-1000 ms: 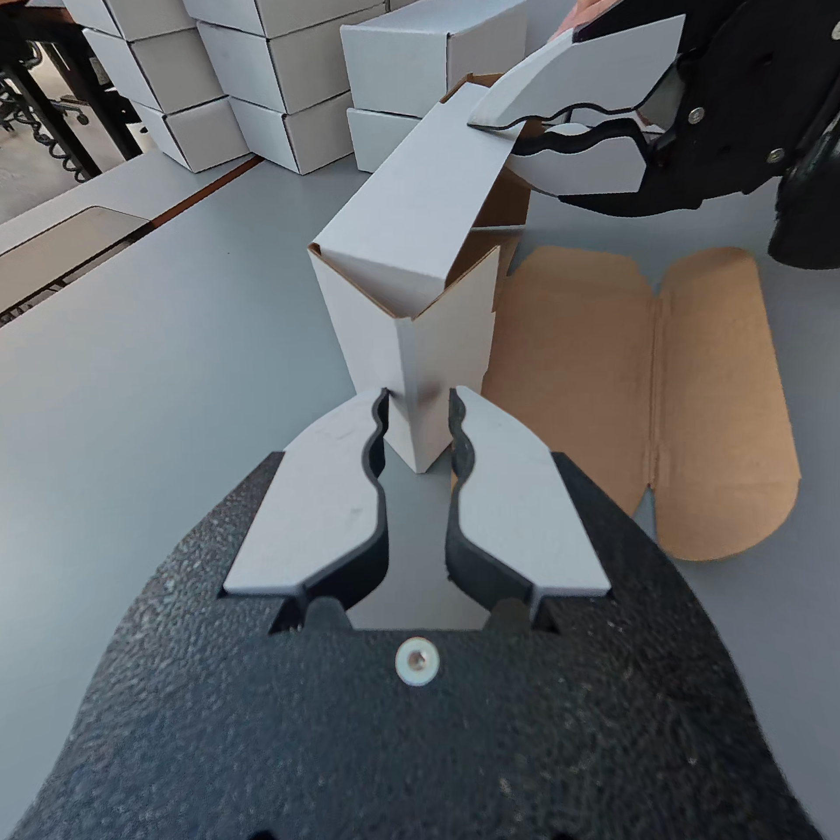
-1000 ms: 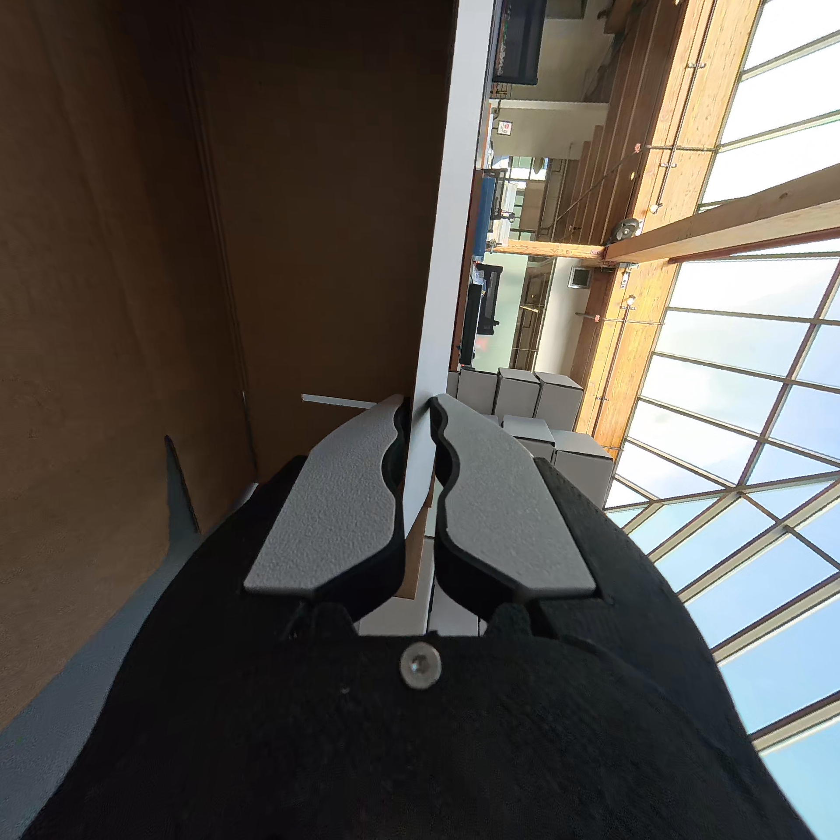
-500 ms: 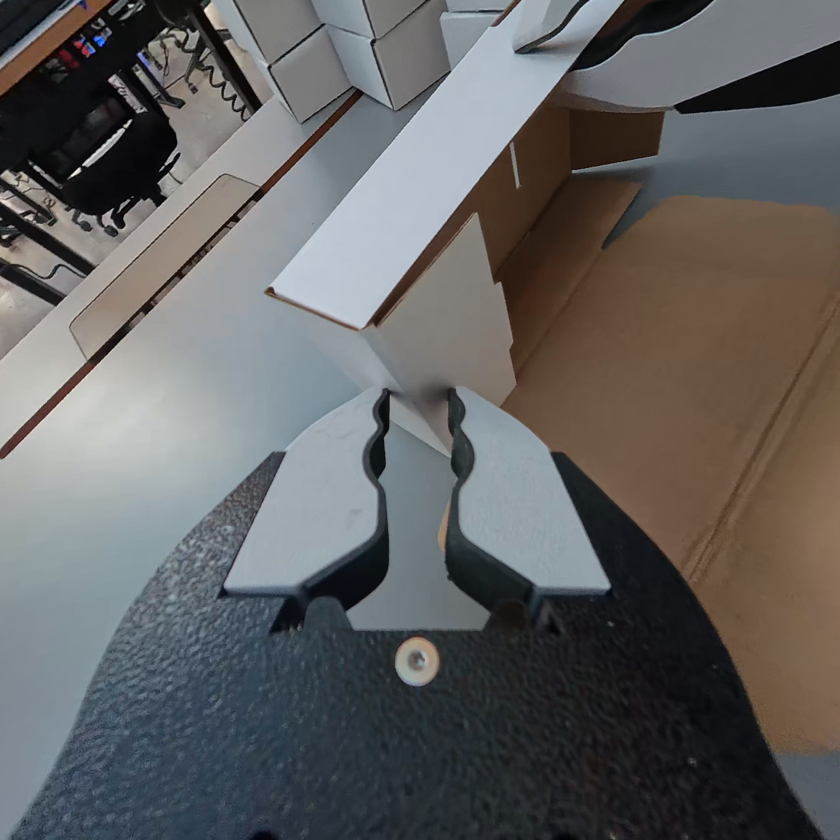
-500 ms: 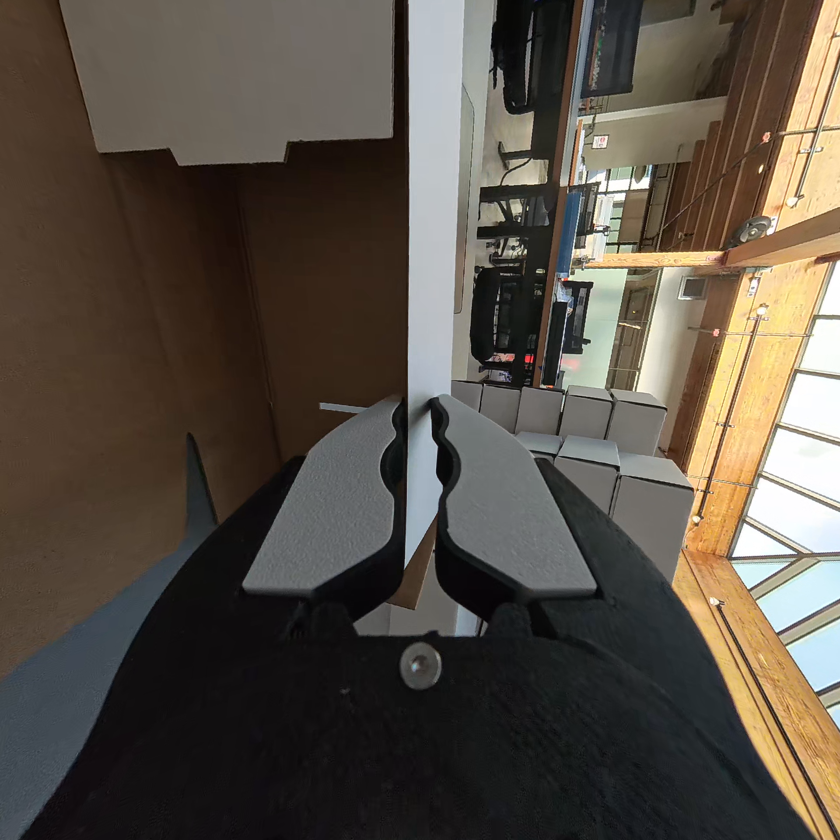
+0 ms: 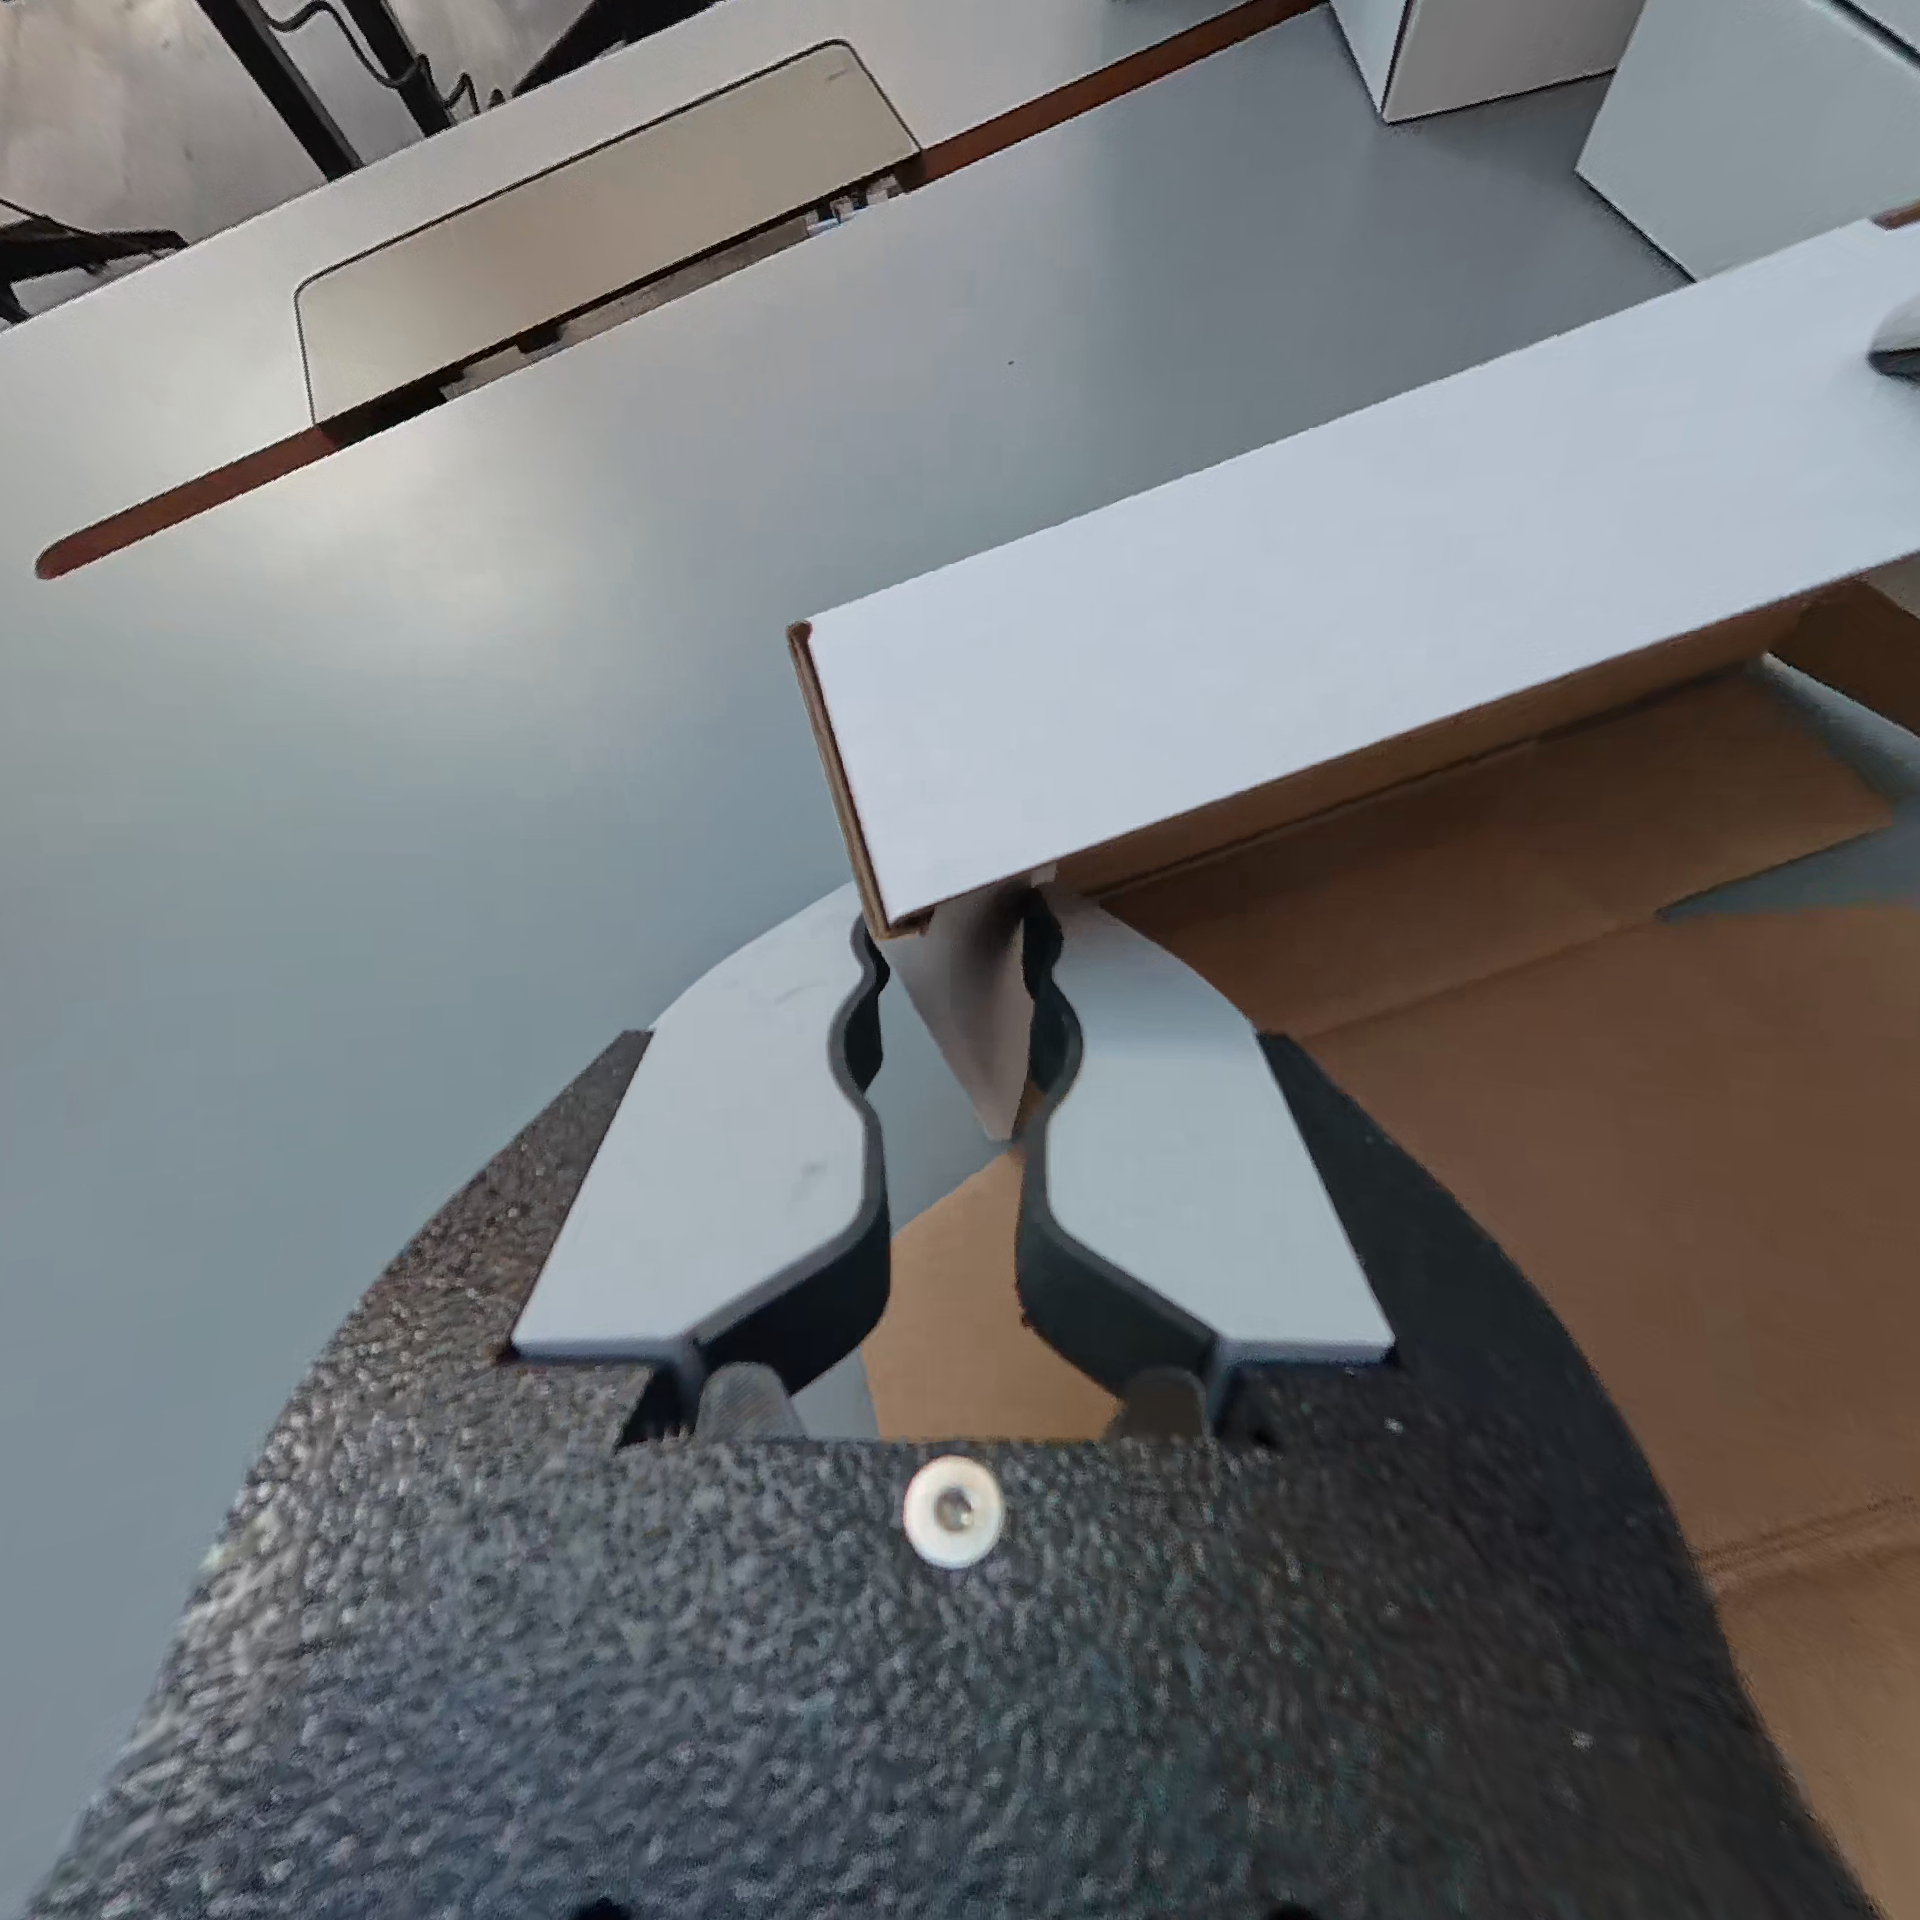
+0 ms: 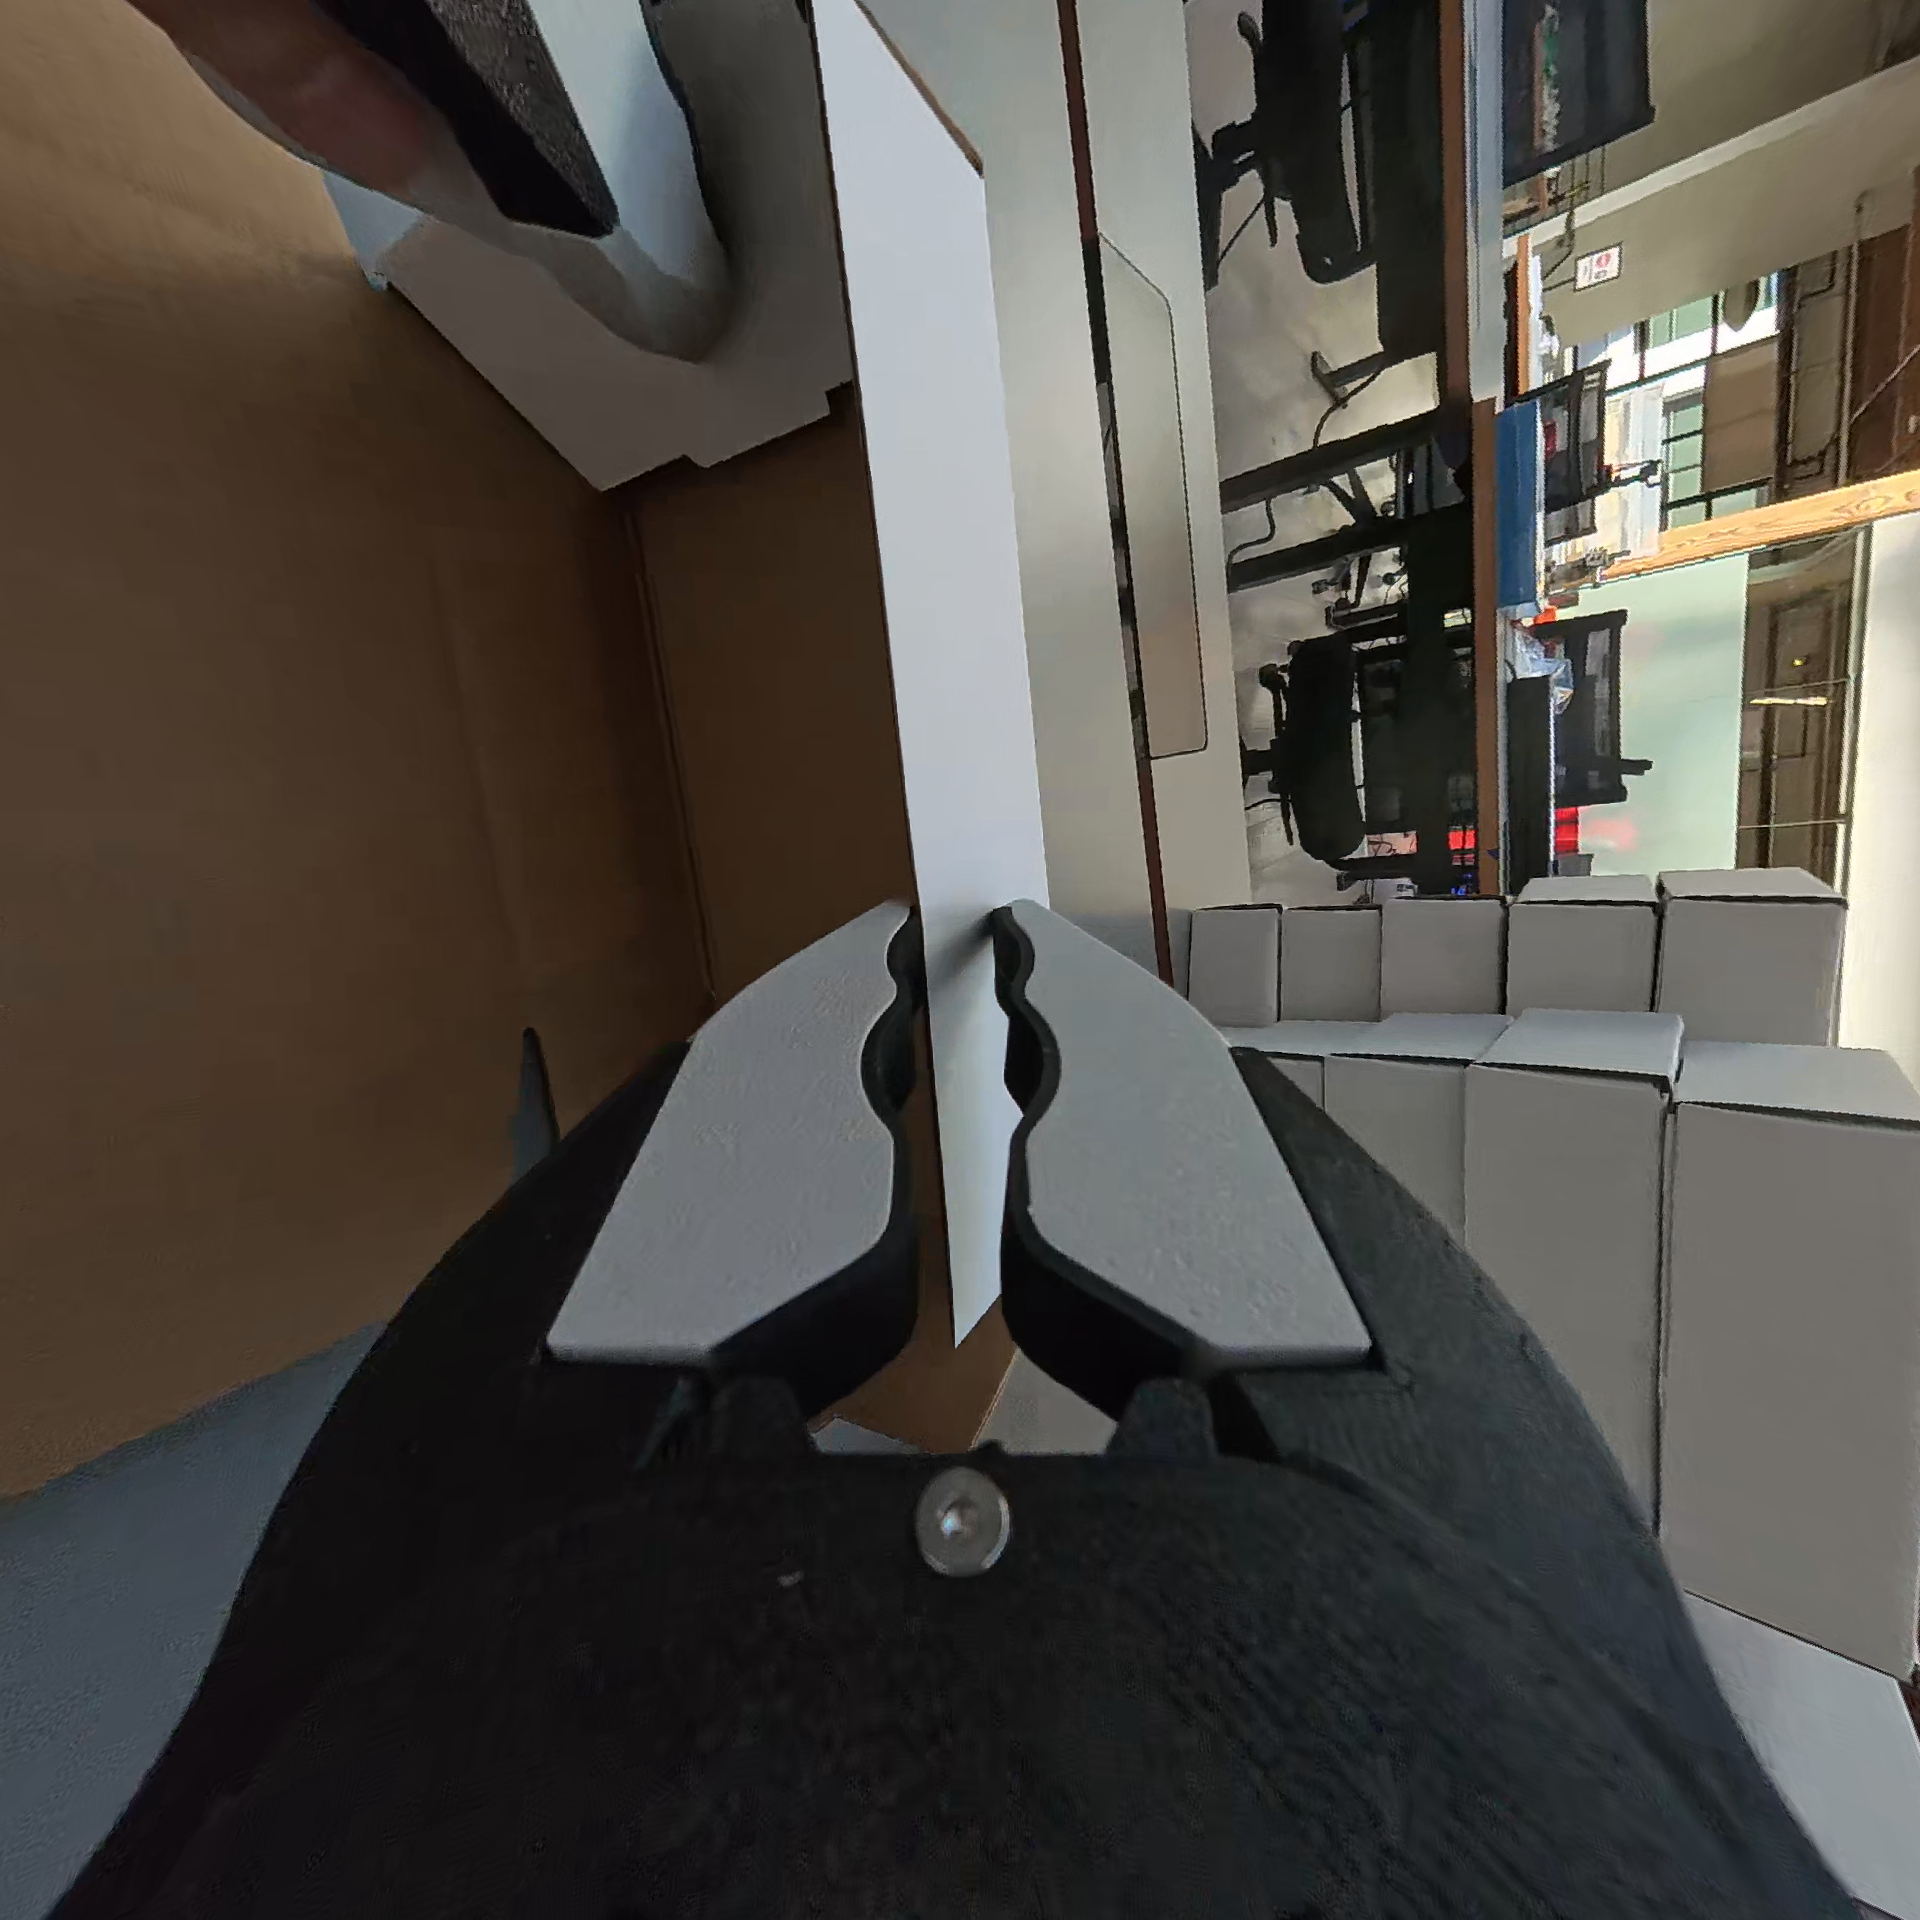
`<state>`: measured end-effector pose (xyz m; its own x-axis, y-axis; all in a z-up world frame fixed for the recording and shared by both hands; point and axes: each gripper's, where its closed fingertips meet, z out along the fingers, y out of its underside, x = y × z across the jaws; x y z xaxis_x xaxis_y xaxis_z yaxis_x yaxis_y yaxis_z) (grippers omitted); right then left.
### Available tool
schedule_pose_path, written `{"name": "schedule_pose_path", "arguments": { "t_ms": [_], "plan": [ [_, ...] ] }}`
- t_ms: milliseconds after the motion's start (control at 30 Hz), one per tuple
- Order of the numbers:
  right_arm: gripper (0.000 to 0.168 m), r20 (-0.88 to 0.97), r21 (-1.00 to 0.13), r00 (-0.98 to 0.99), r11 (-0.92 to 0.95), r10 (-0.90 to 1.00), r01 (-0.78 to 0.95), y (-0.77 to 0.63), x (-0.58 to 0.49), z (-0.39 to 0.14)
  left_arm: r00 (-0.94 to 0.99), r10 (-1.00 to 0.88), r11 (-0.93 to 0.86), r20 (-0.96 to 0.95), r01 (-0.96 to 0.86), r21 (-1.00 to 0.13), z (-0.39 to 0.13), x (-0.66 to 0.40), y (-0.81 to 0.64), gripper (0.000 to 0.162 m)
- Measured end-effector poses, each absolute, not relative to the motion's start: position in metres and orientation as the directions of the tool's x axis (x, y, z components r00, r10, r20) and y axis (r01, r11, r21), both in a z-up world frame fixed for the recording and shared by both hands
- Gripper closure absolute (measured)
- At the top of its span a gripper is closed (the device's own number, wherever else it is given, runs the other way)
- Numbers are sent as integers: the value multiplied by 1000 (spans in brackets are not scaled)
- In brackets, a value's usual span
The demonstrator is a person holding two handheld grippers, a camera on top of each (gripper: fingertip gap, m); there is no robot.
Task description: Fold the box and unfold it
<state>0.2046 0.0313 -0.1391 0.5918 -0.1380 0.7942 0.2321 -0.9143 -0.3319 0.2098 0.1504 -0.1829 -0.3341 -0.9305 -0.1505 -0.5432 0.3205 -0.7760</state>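
The box [image 5: 1299,665] is a cardboard blank, white outside and brown inside, partly opened on the grey table [image 5: 416,831]. Its long white side panel slants up to the right over the brown base [image 5: 1558,1091]. My left gripper [image 5: 956,925] is shut on the white end flap at the panel's near corner. My right gripper [image 6: 956,920] is shut on the far end of the same white panel [image 6: 935,520]; its fingertip [image 5: 1896,338] shows at the right edge of the left wrist view. The left gripper's finger [image 6: 675,281] shows at the top left of the right wrist view, beside the brown inside [image 6: 312,727].
Stacks of folded white boxes [image 6: 1558,1039] stand at the table's back, also in the left wrist view [image 5: 1507,42]. A neighbouring desk with a flat panel [image 5: 582,177] lies beyond the table edge. Office chairs [image 6: 1330,769] stand farther off.
Both grippers have kept their hold while the box's upright corner tipped over. The white panel now lies lower and flatter, and the left gripper is closer to the table.
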Motion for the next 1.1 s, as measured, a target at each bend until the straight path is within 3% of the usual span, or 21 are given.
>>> {"name": "schedule_pose_path", "arguments": {
  "t_ms": [100,367,700,800,1100],
  "plan": [
    [154,778,-362,605,-908,-168,213,32,204,-140,-267,-958,238,-107,-528,-816,-182,219,153,147],
    [153,813,-335,559,-915,-160,226,35,199,-142,-205,-975,156,-83,-371,-915,-180,236,152,145],
    [154,863,-261,489,-940,-126,219,35,200,-144,-216,-973,160,-83,-372,-914,-182,241,154,149],
    [154,863,-292,480,-931,-158,218,39,198,-144,-187,-981,115,-44,-386,-915,-182,241,160,156],
    [154,867,-268,485,-925,-111,269,44,186,-133,-188,-982,103,-31,-388,-916,-182,242,160,156]
  ]
}}
